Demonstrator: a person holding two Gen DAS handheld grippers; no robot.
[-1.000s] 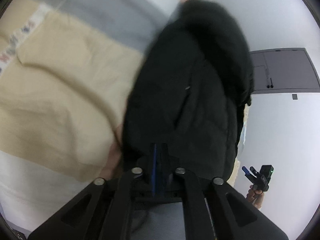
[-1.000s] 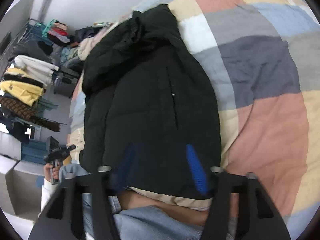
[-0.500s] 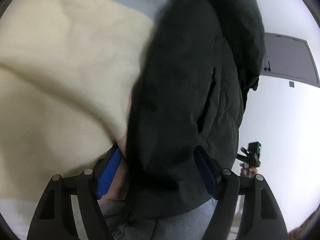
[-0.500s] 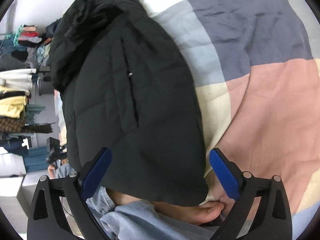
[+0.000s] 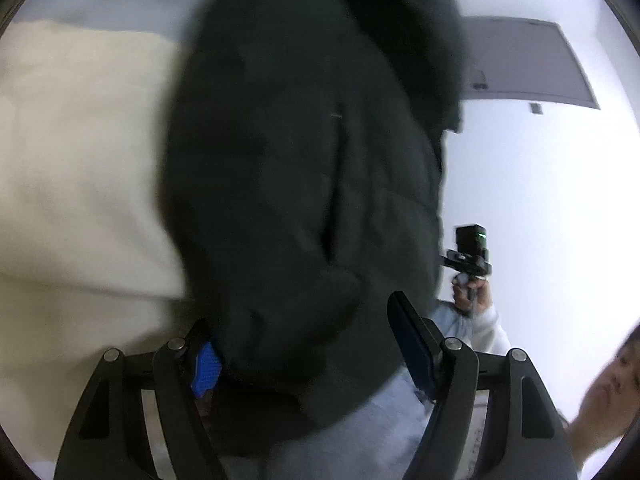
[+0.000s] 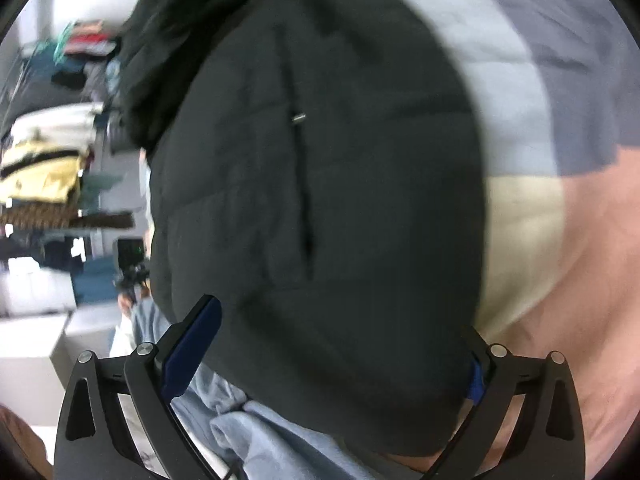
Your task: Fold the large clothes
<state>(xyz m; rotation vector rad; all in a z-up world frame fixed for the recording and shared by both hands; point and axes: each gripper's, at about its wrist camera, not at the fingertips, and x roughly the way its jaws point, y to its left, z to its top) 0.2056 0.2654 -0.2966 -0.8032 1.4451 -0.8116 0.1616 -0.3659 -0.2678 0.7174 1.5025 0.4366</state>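
A black puffy jacket [image 5: 296, 168] lies lengthwise on the bed, hood at the far end, and fills both views. Its near hem sits between the fingers of my left gripper [image 5: 304, 328], which is open. The left blue pad [image 5: 205, 368] is half hidden under the cloth; the right pad [image 5: 412, 352] stands free of it. In the right wrist view the jacket [image 6: 320, 184], pocket zip up, also lies between the wide-open fingers of my right gripper [image 6: 340, 320]. One pad [image 6: 192, 348] is clear of the cloth and the other is mostly hidden behind the hem.
A patchwork quilt [image 6: 560, 240] in cream, pink and grey covers the bed. Light blue jeans [image 6: 248, 428] show under the hem. A rack of clothes [image 6: 44, 168] stands far left. A hand with the other gripper's handle [image 5: 468, 276] is by a white wall with a grey panel [image 5: 520, 64].
Both grippers' jaws have spread apart and let go of the jacket's hem. Both have sunk closer to the jacket, which now fills the views.
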